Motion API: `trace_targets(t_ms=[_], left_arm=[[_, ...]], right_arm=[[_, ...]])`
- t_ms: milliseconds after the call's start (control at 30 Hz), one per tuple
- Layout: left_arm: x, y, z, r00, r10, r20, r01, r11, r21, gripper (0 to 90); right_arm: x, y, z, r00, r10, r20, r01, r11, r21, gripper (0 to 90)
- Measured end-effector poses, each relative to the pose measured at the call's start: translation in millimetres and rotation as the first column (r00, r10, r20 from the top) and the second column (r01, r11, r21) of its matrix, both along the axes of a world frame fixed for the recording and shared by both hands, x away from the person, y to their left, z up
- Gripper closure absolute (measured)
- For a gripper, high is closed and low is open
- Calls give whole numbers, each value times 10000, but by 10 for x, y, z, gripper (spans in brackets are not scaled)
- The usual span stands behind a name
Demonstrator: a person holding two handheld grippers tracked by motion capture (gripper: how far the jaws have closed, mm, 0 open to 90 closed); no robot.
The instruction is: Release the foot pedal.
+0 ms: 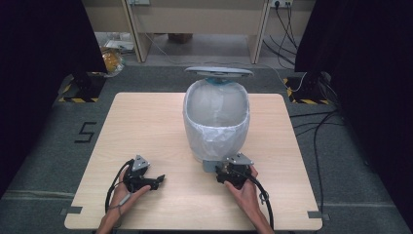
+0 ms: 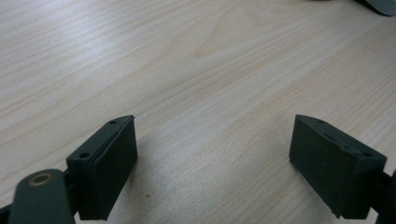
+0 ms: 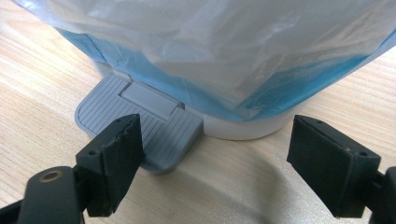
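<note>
A pedal bin (image 1: 216, 117) stands mid-table with its grey lid (image 1: 219, 72) raised and a white liner bag (image 1: 214, 136) folded over its rim. Its grey ribbed foot pedal (image 3: 140, 119) sticks out at the front. My right gripper (image 1: 233, 174) is held just in front of the bin; in the right gripper view it (image 3: 212, 163) is open, one jaw over the pedal's edge, nothing between the jaws. My left gripper (image 1: 157, 181) lies low over the table at front left, pointing right. In the left gripper view it (image 2: 212, 163) is open over bare wood.
The wooden table (image 1: 146, 122) stands on grey carpet with a "5" mark (image 1: 85, 131) at left. Black cables (image 1: 316, 131) run over the floor at right. Wooden furniture (image 1: 195, 19) and dark curtains (image 1: 39, 44) lie behind.
</note>
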State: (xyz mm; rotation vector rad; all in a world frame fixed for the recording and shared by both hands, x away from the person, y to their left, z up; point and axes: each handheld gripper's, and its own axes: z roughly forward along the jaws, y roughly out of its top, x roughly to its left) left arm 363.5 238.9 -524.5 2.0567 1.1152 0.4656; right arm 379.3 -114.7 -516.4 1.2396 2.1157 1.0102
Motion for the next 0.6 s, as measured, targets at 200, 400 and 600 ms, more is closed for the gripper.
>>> trace_targets(t_ms=[200,400,600], left_arm=[[1,1,0,10000,1,0,-1,10000,6,144],[1,1,2,10000,-4,-18,4,10000,14,144],[0,0,1,10000,5,-2,-5,10000,1,145]], right_arm=[[23,-23,-1,9997,28,-241,-22,9997,252,181],[17,-43,5,9996,-45,-264,59,9985,548,180],[0,-46,33,9999,-93,-70,97,9980,622,171]])
